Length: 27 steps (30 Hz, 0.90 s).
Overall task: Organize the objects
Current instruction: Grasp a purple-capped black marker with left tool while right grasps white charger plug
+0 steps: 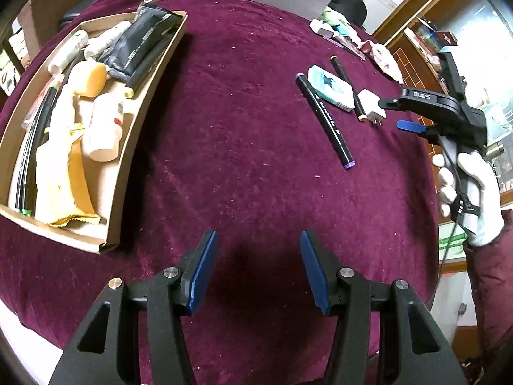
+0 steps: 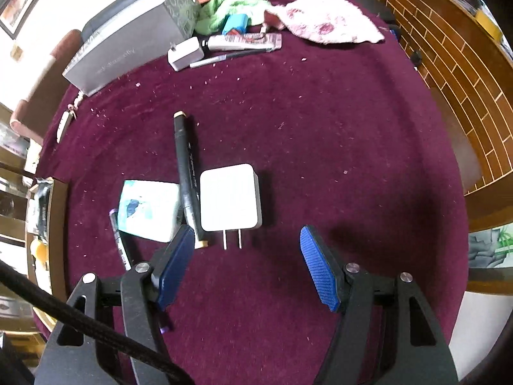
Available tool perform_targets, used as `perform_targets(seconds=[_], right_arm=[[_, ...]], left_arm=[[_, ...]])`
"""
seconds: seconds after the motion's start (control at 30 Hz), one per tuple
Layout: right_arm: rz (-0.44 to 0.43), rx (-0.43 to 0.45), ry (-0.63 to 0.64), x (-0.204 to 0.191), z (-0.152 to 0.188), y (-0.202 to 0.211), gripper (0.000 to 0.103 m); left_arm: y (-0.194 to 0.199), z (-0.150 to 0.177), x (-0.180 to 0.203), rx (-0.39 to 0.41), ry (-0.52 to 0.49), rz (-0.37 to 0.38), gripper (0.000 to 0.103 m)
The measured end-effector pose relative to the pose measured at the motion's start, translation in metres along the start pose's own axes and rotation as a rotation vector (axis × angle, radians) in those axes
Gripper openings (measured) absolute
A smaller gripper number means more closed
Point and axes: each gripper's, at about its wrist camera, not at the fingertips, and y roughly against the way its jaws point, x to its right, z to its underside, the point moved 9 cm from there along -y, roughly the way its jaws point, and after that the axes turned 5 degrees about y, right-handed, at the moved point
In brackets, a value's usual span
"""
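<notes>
A maroon velvet tablecloth (image 2: 320,128) is covering the table. The white charger (image 2: 229,197) is lying on it beside a black marker (image 2: 187,176), before the right gripper (image 2: 247,240), spread and empty. The left gripper (image 1: 256,240) is hovering spread near the cardboard tray (image 1: 154,73).

A maroon velvet tablecloth (image 1: 250,102) carries a cardboard tray (image 1: 146,102), two markers (image 1: 325,118), a white charger (image 2: 229,197) and a tissue pack (image 2: 149,208).

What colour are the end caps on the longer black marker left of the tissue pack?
Purple, on both ends of the marker. The left wrist view shows it best.
</notes>
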Motion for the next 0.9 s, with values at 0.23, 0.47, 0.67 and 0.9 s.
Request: perform_targets(seconds=[0.23,0.47,0.67,0.9], right_arm=[[0.051,-0.060,0.038,-0.009,-0.004,-0.032,0.045],[0.047,-0.095,0.061,0.005,0.023,-0.021,0.044],[-0.003,-0.130,0.030,0.023,0.080,-0.001,0.046],[-0.045,-0.111,-0.010,0.030,0.113,0.013,0.046]], left_arm=[[0.002,-0.004,0.009,0.002,-0.023,-0.003,0.047],[-0.007,-0.030,0.042,0.013,-0.072,0.022,0.047],[-0.040,-0.069,0.080,0.024,-0.103,0.038,0.047],[-0.086,-0.107,0.097,0.037,-0.109,-0.026,0.047]])
